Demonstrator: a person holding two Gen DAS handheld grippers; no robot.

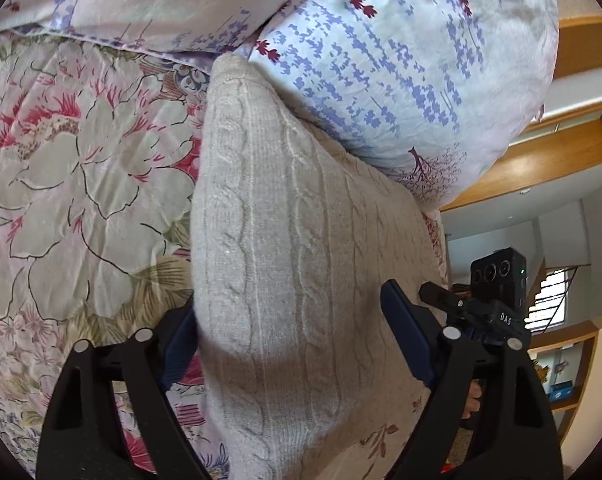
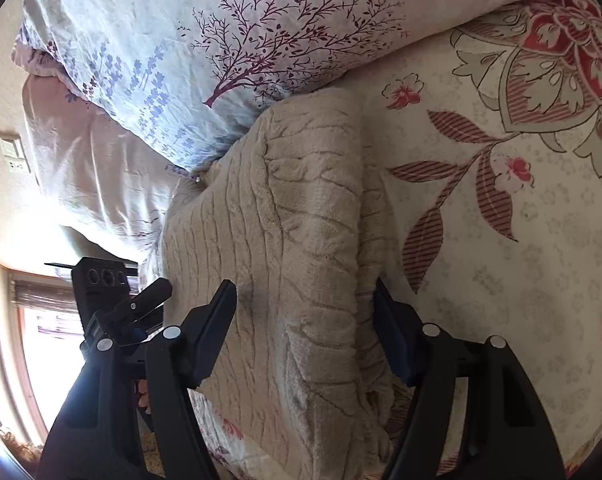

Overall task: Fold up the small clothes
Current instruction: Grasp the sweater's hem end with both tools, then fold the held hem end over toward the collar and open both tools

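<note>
A beige cable-knit sweater (image 1: 285,220) lies folded in a thick strip on the flowered bedsheet (image 1: 81,168), its far end against a pillow. My left gripper (image 1: 289,296) stands open astride the near part of it. One pad rests by the strip's left edge and the other pad hovers over the knit on the right. In the right wrist view the same sweater (image 2: 301,208) shows a raised fold running away from me. My right gripper (image 2: 305,285) is open around that fold, one finger over the flat knit and the other at the right edge.
A lavender-print pillow (image 1: 381,80) (image 2: 221,40) crowds the far end of the sweater. The other gripper's camera block (image 1: 497,276) (image 2: 101,280) sits close beside each gripper. Wooden shelving (image 1: 561,160) and a window (image 1: 549,300) lie beyond the bed's edge. Bare sheet (image 2: 501,260) stretches to the right.
</note>
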